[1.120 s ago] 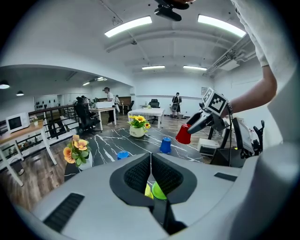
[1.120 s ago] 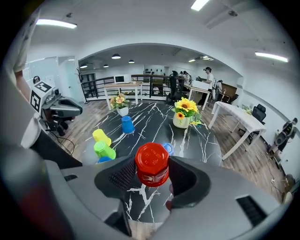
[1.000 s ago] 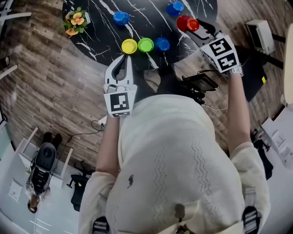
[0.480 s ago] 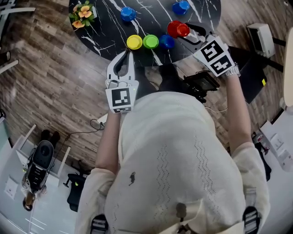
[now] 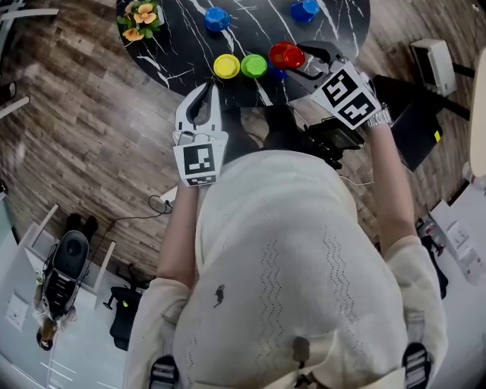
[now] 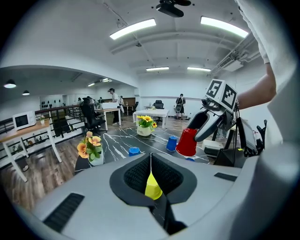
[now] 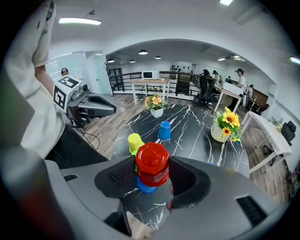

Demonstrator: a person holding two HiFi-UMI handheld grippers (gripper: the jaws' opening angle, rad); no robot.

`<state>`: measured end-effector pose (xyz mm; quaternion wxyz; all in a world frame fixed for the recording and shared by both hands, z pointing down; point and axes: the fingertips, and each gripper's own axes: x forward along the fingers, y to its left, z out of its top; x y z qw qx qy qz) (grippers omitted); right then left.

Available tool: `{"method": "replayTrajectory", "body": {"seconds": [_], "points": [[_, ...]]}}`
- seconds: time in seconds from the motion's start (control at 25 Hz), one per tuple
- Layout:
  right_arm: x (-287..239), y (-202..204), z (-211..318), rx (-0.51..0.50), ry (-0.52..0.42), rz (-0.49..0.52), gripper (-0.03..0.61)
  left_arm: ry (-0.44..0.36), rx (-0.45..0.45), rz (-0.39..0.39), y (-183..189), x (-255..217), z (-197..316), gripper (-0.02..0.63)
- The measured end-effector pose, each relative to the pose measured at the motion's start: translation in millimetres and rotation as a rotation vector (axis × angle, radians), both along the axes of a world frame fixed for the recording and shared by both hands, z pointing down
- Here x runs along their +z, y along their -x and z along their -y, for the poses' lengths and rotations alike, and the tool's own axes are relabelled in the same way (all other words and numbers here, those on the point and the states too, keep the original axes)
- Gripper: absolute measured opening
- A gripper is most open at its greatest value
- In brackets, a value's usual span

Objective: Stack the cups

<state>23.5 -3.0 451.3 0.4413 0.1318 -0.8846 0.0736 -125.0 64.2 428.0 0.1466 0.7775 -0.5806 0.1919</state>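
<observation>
Right gripper [image 7: 153, 178] holds red cup [image 7: 152, 163] over blue cup [image 7: 144, 187] beside green cup [image 5: 254, 66].

Open-plan office, daytime. Desks [image 6: 151, 112] w/ swivel chairs [image 6: 89, 118] & people [image 6: 112, 95] standing at rear. Long fluorescent strips [image 6: 132, 28] on white ceiling. Microwave [image 6: 23, 120] on side counter, far left. Wood-plank flooring [image 5: 91, 121] thruout. Round black marble-effect table [image 5: 250, 23] in foreground w/ sunflower vase [image 7: 224, 125] & a smaller flower pot [image 6: 92, 151]. More workstations [image 7: 150, 83] & black railing [image 7: 123, 75] in bkgd.
</observation>
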Motion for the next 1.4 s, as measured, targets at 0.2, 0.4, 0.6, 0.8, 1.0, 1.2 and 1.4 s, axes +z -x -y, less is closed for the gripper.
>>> {"method": "replayTrajectory", "body": {"seconds": [0.2,0.4,0.6,0.8,1.0,1.2,1.4], "points": [[10,9,-10,-0.031,0.016,-0.021,0.233,-0.004,-0.011,-0.001,6,1,4,0.028],[17,13,-18,-0.051,0.03,-0.031,0.233,0.004,-0.01,-0.001,6,3,1,0.028],[21,16,-22,-0.07,0.031,-0.043,0.233,0.014,-0.01,-0.003,6,6,-2,0.028],[27,18,-24,-0.085,0.035,-0.052,0.233,0.019,-0.008,0.0,8,8,-3,0.028],[32,21,-28,-0.112,0.037,-0.062,0.233,0.025,-0.015,0.003,9,10,-3,0.028],[37,26,-32,-0.149,0.042,-0.073,0.233,0.032,-0.017,0.004,10,13,-3,0.028],[38,29,-35,-0.164,0.047,-0.062,0.235,0.038,-0.02,0.005,12,14,-5,0.028]]}}
